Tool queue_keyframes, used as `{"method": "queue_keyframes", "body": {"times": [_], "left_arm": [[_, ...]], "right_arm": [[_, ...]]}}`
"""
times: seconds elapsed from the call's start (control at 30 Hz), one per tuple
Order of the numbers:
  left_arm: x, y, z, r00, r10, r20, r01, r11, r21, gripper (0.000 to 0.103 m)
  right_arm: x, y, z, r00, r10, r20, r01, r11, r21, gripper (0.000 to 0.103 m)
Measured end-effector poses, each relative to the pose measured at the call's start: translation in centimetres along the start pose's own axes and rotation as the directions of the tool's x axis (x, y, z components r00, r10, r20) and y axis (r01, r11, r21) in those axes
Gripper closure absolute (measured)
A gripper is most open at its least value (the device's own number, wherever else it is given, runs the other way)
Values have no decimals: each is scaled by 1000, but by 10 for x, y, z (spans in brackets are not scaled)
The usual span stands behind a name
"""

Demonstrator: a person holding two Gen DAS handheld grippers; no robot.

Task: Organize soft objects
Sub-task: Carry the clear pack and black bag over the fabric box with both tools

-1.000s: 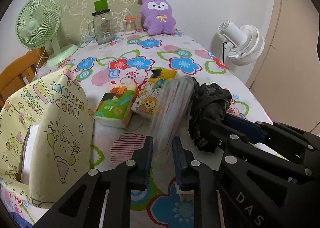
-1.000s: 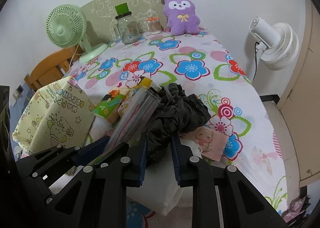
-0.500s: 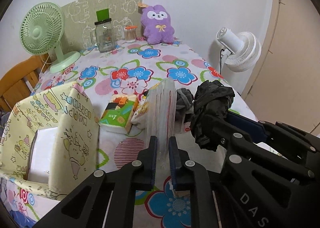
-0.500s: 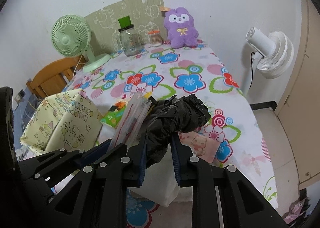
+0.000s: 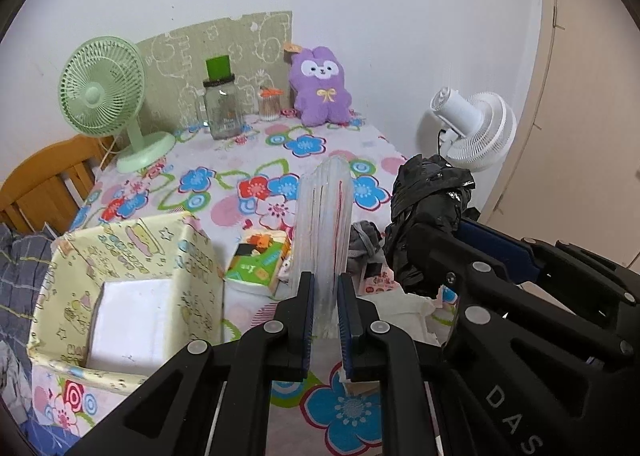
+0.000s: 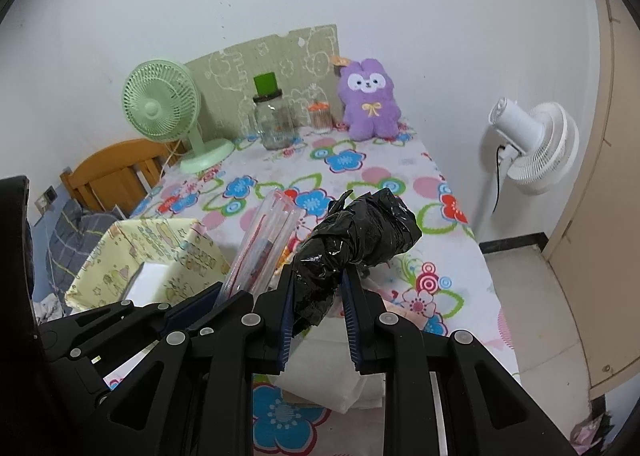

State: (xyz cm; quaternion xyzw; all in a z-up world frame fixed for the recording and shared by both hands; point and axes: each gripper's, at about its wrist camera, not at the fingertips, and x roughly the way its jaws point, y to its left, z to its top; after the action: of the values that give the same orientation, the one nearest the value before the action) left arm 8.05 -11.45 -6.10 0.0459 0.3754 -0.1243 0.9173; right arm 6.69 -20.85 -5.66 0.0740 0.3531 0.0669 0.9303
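The left gripper [image 5: 322,306] has its jaws clamped on a clear plastic packet [image 5: 325,223] standing upright above the floral desk [image 5: 248,159], with the yellow storage box [image 5: 132,296] at eight o'clock. The right gripper [image 6: 316,318] pinches a crumpled black bag [image 6: 352,240]. Either soft, slippery item could slide out, since each is held only by its lower end.

**Two wrist views, side by side above the bench**

Left wrist: looks forward and down over the bench [image 5: 248,159] toward the far wall; box [image 5: 120,256] close at lower left. Right wrist: same heading, set just right, floor [image 6: 532,296] visible. Both share the plush [image 5: 320,89], green fan [image 5: 102,85] and white fan [image 5: 476,127].
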Motion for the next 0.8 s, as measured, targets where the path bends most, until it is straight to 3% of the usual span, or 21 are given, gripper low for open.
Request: {"method": "queue_keyframes", "body": {"times": [0.8], "left_arm": [[-36,57,1,997,63,47,-61,998,-26,94]], "right_arm": [[-15,69,15,998,44,45,-40,996,-80,77]]}}
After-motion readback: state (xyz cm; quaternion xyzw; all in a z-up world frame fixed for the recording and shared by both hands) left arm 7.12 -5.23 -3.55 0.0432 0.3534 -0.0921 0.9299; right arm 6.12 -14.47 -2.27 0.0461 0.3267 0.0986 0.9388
